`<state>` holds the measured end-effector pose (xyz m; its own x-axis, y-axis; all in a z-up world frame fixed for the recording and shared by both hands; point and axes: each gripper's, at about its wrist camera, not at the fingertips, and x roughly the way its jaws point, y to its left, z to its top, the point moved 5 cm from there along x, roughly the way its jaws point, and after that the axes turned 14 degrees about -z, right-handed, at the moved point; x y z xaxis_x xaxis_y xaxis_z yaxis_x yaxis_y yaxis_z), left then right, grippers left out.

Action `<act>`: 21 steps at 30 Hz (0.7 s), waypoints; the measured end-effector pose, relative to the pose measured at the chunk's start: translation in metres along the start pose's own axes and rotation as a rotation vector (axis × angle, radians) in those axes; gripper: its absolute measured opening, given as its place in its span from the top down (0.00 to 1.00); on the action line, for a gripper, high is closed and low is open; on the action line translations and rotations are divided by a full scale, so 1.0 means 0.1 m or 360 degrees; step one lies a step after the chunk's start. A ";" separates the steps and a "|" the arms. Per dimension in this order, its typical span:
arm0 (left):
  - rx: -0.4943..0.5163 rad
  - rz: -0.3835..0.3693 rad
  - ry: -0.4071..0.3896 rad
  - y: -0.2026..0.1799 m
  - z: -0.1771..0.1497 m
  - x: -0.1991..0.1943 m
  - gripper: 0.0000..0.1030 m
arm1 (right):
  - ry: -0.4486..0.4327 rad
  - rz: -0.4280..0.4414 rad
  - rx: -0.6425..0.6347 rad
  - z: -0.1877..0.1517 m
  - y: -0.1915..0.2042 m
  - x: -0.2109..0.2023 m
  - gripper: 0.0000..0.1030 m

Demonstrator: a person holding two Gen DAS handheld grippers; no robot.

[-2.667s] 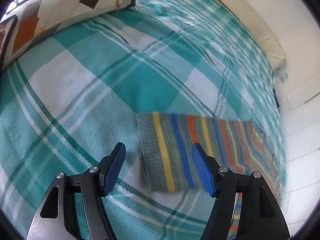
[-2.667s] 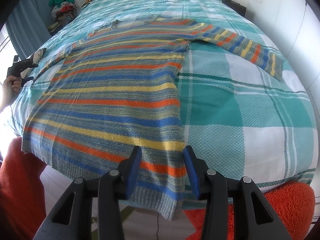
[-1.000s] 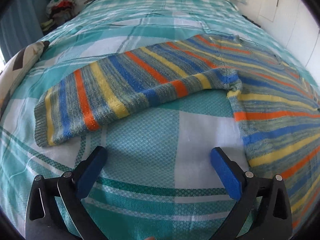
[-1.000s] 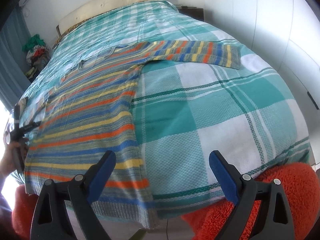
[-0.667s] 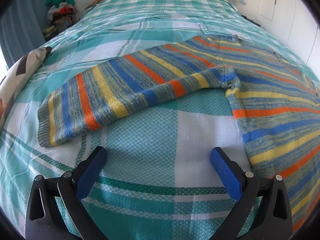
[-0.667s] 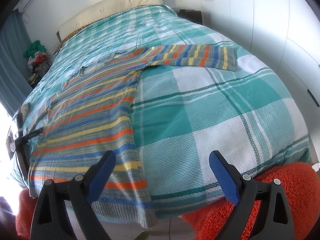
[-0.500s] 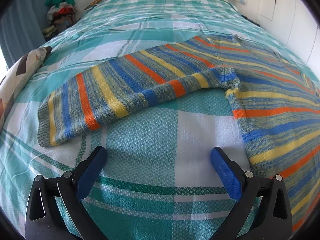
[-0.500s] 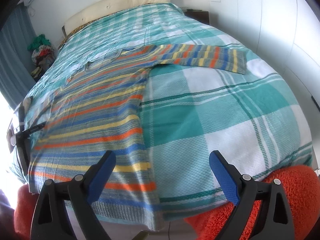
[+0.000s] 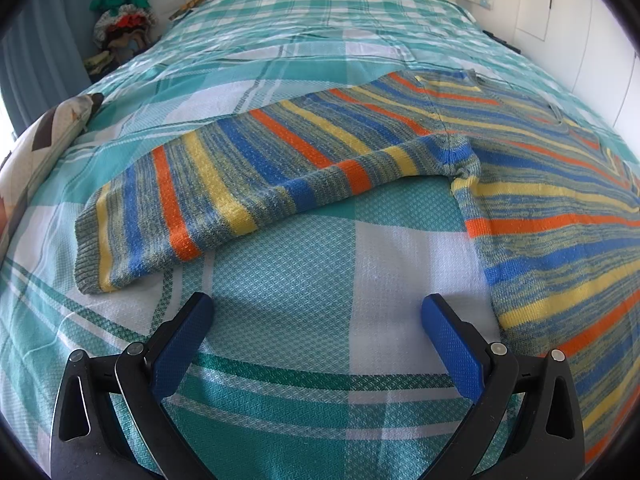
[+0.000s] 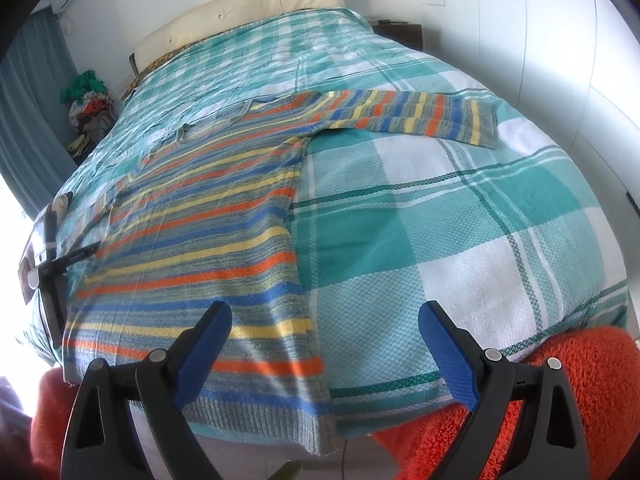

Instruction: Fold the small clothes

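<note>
A striped knit sweater [image 10: 208, 216] in blue, orange, yellow and grey lies flat on the bed, hem hanging over the near edge. One sleeve [image 9: 224, 184] stretches out to the left in the left wrist view, its cuff [image 9: 86, 248] nearest my left gripper [image 9: 316, 312]. That gripper is open and hovers over bare bedspread, below the sleeve. The other sleeve [image 10: 416, 114] reaches right in the right wrist view. My right gripper [image 10: 324, 320] is open above the sweater's hem corner, its left finger [image 10: 204, 344] over the stripes. The left gripper's body [image 10: 44, 248] shows at the far left there.
The bed carries a teal and white plaid bedspread [image 10: 460, 220]. A patterned pillow [image 9: 36, 152] lies at the left edge. A pile of clothes [image 9: 120, 28] sits beside the bed's far left. An orange fuzzy rug [image 10: 568, 380] lies below the near edge. White walls [image 10: 540, 40] stand to the right.
Both grippers went from narrow at 2.7 s ago to wide open and pulled back from the sweater. Over the last second the right wrist view shifted slightly; the left one held still.
</note>
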<state>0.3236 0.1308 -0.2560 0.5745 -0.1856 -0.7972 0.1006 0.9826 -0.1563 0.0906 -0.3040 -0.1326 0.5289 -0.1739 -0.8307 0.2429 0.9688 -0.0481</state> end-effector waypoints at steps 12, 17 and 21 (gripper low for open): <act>-0.0001 0.0000 0.0000 0.00 0.00 0.00 0.00 | -0.0013 -0.0001 -0.0054 -0.01 0.08 -0.02 0.09; -0.0001 0.0000 0.0000 0.00 0.00 0.00 0.00 | -0.0006 -0.0007 -0.0060 -0.02 0.09 0.00 0.09; -0.0001 0.0000 0.0000 0.00 0.00 0.00 0.00 | -0.0010 -0.0007 -0.0054 -0.01 0.08 0.01 0.09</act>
<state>0.3240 0.1307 -0.2559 0.5747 -0.1857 -0.7971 0.1000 0.9826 -0.1568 0.0922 -0.2962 -0.1344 0.5329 -0.1792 -0.8270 0.2178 0.9734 -0.0707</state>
